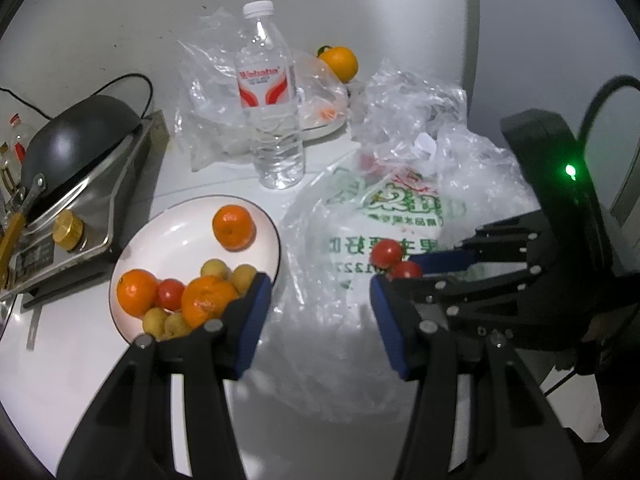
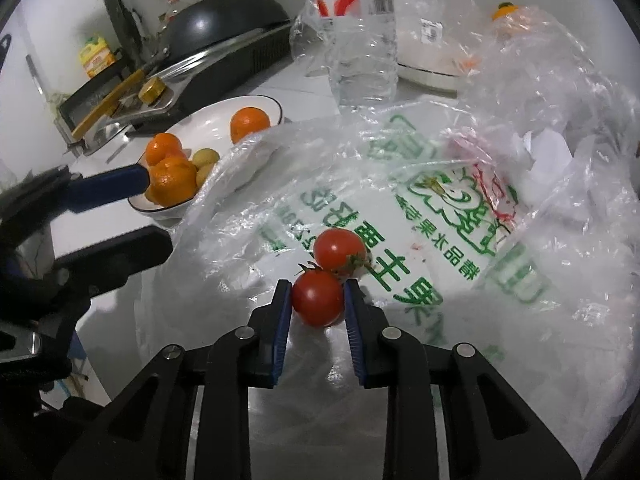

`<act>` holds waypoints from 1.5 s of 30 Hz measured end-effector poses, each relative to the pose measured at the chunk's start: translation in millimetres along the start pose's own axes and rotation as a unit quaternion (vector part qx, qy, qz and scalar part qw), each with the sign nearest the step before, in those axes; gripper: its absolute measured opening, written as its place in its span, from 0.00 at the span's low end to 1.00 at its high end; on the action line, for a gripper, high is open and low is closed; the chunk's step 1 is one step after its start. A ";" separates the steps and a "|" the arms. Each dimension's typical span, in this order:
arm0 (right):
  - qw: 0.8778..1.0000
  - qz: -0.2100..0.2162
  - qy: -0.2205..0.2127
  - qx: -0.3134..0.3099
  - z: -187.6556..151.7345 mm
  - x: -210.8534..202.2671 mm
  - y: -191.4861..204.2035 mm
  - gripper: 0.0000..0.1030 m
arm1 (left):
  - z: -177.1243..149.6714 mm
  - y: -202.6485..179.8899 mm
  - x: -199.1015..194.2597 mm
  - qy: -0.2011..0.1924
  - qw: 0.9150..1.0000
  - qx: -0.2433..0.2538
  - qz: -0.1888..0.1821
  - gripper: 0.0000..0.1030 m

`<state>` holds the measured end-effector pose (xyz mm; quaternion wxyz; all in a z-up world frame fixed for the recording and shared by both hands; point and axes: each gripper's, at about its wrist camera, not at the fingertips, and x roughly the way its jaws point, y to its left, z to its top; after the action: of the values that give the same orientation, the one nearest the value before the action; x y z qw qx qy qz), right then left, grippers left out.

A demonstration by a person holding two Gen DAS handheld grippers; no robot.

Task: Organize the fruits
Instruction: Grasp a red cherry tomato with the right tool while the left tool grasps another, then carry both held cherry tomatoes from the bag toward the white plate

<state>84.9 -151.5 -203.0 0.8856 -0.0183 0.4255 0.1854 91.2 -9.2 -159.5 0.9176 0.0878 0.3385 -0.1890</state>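
The right tool [image 2: 317,298] has its two blue pads pressed against the sides of a small red tomato [image 2: 318,298], closed down to a narrow gap around it. The tomato sits on the printed plastic bag [image 2: 420,240], to the right of the white plate [image 1: 176,224] and on the nearer side of it. A second tomato [image 2: 339,249] lies touching the first, just beyond it.

The left tool [image 1: 318,300] is partly open and holds nothing. It hovers over the bag's near edge, its left finger close by the plate's rim.

The plate already carries several oranges [image 1: 233,227], another tomato and some small yellowish fruits. Behind the plate stands a water bottle [image 1: 269,100], and beyond that one more orange [image 1: 340,62] rests among loose clear plastic.

The step in hand looks to be lifting this tomato across to the plate. To do it well, I would keep the squeeze light, since a ripe tomato bruises or splits easily. Lift straight up first, so the neighbouring tomato is not nudged and the thin bag does not cling and drag along. Then set it down in the bare part of the plate near the lone orange, low and gently, so it does not roll off the rim.
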 end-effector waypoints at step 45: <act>0.998 0.031 -0.042 0.023 -4.4 -20.2 -80.8 0.27 | 28.4 -57.7 93.8 0.095 0.995 0.017 -0.005 0.28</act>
<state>97.9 -233.8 -200.5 0.8969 0.0228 0.3921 0.2034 150.0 -97.0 -201.4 0.8786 0.1190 0.4218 -0.1900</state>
